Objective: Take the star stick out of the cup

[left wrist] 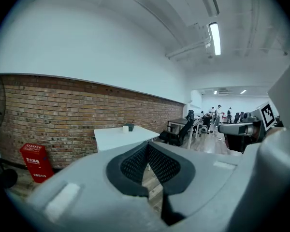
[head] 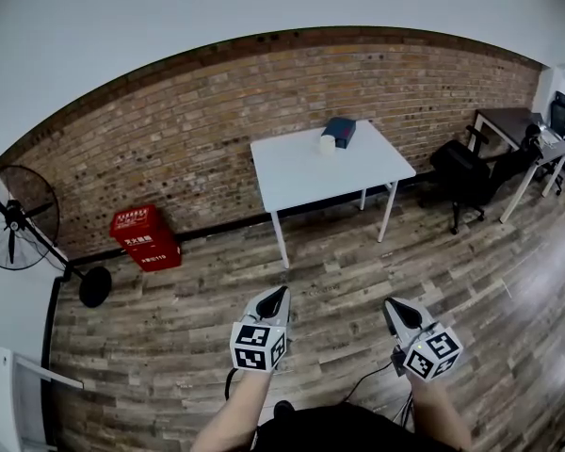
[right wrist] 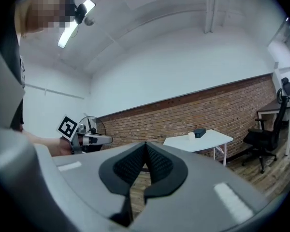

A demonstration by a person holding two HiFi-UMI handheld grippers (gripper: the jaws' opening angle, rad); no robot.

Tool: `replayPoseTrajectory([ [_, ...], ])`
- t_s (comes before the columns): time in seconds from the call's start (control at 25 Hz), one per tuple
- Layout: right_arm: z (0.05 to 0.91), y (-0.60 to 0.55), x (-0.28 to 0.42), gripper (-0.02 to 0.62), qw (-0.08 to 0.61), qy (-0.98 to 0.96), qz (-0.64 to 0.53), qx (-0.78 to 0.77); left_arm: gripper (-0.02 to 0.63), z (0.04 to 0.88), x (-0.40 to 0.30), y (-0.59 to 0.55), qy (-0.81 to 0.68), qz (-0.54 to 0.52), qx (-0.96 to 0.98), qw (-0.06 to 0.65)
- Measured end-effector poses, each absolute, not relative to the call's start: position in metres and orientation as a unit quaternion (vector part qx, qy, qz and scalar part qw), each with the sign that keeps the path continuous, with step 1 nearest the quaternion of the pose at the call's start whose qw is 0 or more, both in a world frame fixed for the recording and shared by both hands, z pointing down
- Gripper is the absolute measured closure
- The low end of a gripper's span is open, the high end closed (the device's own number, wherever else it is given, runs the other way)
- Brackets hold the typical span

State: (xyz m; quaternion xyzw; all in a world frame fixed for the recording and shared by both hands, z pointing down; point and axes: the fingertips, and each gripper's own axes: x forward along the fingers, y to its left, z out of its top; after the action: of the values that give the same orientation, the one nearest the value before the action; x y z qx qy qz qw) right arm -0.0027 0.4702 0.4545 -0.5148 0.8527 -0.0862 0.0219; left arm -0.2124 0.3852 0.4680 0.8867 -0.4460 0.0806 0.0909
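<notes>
The person is holding the left gripper point(head: 279, 295) and the right gripper point(head: 394, 307) low and near the body. Both are pointing toward the far wall, each with its 2 jaws pressed together on nothing. Well apart from them, straight ahead, the white table point(head: 301, 182) is carrying the small white cup point(head: 327, 143) at its far edge, just beside a dark box point(head: 339, 131); the star stick is too small to make out. The cup is lying roughly between the 2 grippers' lines, so neither is looking clearly nearer, and the next move is probably calling for a walk forward.
</notes>
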Motion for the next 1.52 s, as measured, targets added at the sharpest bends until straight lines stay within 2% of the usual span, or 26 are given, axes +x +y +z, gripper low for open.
replayPoseTrajectory([
  [0.48,0.464,0.501,0.074,0.595,0.037,0.854,-0.118,-0.506,0.6,0.467,-0.141,0.396,-0.444,0.09,0.887,0.086],
  [0.8,0.481,0.487,0.092,0.594,0.037,0.85,-0.141,-0.506,0.6,0.465,-0.112,0.374,-0.43,0.087,0.895,0.083],
  [1.08,0.493,0.426,0.087,0.595,0.014,0.849,-0.159,-0.504,0.6,0.477,-0.111,0.309,-0.422,0.079,0.898,0.097],
  [1.52,0.512,0.272,0.066,0.595,-0.011,0.845,-0.188,-0.5,0.6,0.499,-0.132,0.145,-0.419,0.093,0.895,0.119],
])
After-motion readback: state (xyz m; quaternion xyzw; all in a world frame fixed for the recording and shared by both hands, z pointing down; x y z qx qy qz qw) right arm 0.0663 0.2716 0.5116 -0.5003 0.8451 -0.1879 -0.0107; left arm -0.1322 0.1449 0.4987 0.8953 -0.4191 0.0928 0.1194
